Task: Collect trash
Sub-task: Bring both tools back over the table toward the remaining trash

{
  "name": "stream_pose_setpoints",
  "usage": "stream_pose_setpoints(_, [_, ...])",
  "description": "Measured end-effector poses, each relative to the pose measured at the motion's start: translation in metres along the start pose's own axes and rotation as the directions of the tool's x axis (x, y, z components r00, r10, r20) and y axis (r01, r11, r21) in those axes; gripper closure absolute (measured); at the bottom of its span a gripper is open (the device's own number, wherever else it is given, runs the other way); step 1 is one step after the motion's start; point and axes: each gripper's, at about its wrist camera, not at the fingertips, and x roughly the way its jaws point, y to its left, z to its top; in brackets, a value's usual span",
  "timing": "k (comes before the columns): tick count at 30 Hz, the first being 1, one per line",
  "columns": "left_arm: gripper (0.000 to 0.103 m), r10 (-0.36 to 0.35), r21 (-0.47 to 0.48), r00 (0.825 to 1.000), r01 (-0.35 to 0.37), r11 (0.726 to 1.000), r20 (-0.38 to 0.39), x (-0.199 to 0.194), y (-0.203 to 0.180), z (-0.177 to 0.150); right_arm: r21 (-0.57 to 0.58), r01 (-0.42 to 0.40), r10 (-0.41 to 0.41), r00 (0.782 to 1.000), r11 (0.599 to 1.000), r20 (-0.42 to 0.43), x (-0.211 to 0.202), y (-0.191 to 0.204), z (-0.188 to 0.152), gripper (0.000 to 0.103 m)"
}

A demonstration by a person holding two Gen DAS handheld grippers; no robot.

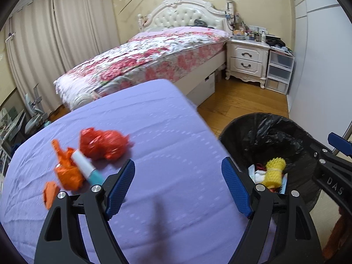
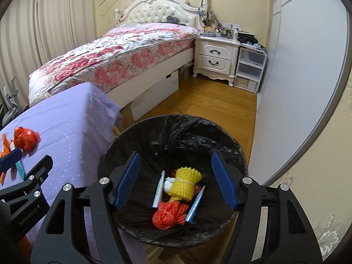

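My left gripper [image 1: 178,171] is open over the purple tablecloth [image 1: 154,121], nothing between its blue pads. Left of it lie a crumpled red bag [image 1: 103,144], orange wrapper pieces [image 1: 67,171] and a white-and-teal tube [image 1: 87,167]. My right gripper [image 2: 176,173] hangs open above the black-lined trash bin [image 2: 176,132], empty. Inside the bin rest a yellow foam net [image 2: 184,181], an orange foam net [image 2: 169,214], a white tube [image 2: 158,189] and a blue pen-like item [image 2: 195,204]. The bin [image 1: 264,136] and yellow net [image 1: 274,172] also show in the left wrist view.
A bed with a floral cover [image 2: 105,57] stands behind the table. A white nightstand [image 2: 216,55] and clear plastic drawers [image 2: 249,70] sit at the back right. A grey wardrobe door [image 2: 297,88] runs along the right. Wooden floor [image 2: 209,103] lies between the bed and the bin.
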Motion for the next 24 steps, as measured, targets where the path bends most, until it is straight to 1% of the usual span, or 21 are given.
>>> stream_pose_setpoints(6, [0.025, 0.053, -0.057, 0.998, -0.054, 0.997, -0.021, -0.013, 0.046, -0.023, -0.057, -0.1, 0.1, 0.995, 0.993, -0.016, -0.008, 0.041, -0.006, 0.037])
stream_pose_setpoints(12, [0.025, 0.135, -0.105, 0.991, -0.136, 0.985, -0.022, -0.026, 0.091, -0.043, -0.141, -0.187, 0.183, 0.982, 0.972, -0.044, -0.017, 0.09, -0.017, 0.038])
stream_pose_setpoints(15, [0.025, 0.171, -0.134, 0.985, -0.173, 0.976, -0.03, -0.031, 0.114, -0.053, -0.185, -0.216, 0.209, 0.976, 0.959, -0.057, -0.021, 0.112, -0.022, 0.038])
stream_pose_setpoints(18, [0.025, 0.197, -0.179, 0.979, -0.203, 0.963, -0.054, -0.032, 0.138, -0.063, -0.211, -0.26, 0.249, 0.965, 0.942, -0.077, -0.025, 0.132, -0.025, 0.038])
stream_pose_setpoints(24, [0.025, 0.22, -0.246, 0.972, -0.235, 0.94, -0.084, -0.037, 0.174, -0.078, -0.262, -0.325, 0.302, 0.945, 0.908, -0.128, -0.025, 0.17, -0.031, 0.038])
